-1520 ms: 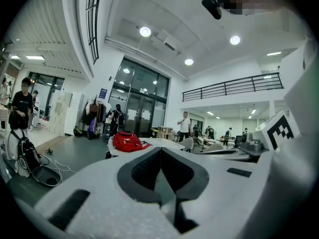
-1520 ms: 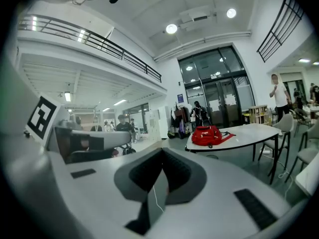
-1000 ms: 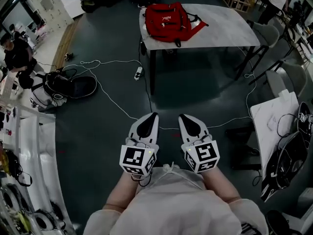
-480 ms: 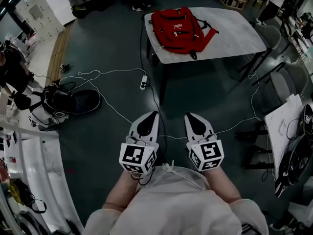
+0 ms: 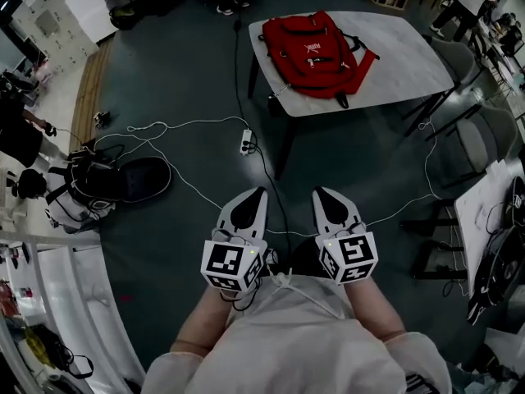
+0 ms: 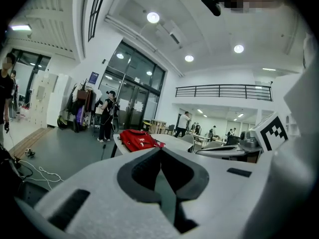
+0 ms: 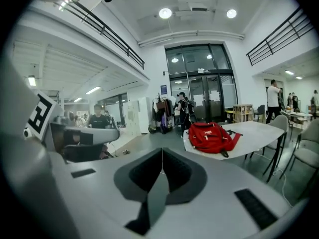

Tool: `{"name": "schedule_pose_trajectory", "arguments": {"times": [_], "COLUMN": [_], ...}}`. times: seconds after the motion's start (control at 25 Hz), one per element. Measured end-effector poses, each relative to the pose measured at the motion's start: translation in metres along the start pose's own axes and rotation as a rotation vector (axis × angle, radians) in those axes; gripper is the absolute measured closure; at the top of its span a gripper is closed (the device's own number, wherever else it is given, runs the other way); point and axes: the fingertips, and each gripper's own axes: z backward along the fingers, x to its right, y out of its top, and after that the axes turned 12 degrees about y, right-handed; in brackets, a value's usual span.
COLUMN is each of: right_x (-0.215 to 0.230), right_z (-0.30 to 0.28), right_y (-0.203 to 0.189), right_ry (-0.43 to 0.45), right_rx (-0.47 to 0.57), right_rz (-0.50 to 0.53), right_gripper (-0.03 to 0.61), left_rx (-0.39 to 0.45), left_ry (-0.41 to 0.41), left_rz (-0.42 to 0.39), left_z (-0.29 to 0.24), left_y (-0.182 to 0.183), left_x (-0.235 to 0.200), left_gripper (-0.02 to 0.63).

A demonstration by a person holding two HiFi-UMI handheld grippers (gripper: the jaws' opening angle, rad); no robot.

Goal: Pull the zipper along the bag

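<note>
Red backpack (image 5: 316, 46) flat on pale table (image 5: 410, 60) over dark floor (image 5: 189, 72), left gripper (image 5: 259, 192) and right gripper (image 5: 317, 192) both closed, empty.

dim head view, fisheye-warped edges

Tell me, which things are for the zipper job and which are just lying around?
For the job: red backpack on the table; left gripper and right gripper, both shut and empty.
Just lying about: white cable, power strip, black bag on the floor.
</note>
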Motion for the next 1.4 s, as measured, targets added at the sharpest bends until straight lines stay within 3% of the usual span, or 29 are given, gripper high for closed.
{"name": "schedule_pose_trajectory", "arguments": {"times": [0.4, 0.92, 1.2, 1.4], "right_x": [0.059, 0.233, 0.292, 0.301], "right_z": [-0.078, -0.188, -0.229, -0.259], "right_y": [0.006, 0.058, 0.038, 0.014], "right_ry": [0.068, 0.197, 0.241, 0.249], "right_rx": [-0.031, -0.111, -0.225, -0.312], "right_rz": [-0.025, -0.006, -0.093, -0.137], "right_gripper": [0.551, 0.551, 0.551, 0.551], "left_rx": [-0.044, -0.1, -0.175, -0.24], "left_ry": [0.067, 0.214, 0.219, 0.201], "left_rz": [0.066, 0.063, -0.047, -0.032], "left_z": [-0.078, -0.281, -0.353, -0.385], "left_y": [0.001, 0.027, 0.009, -0.009], "left_x": [-0.031, -0.04, -0.029, -0.043], "left_gripper": [0.594, 0.594, 0.594, 0.594]}}
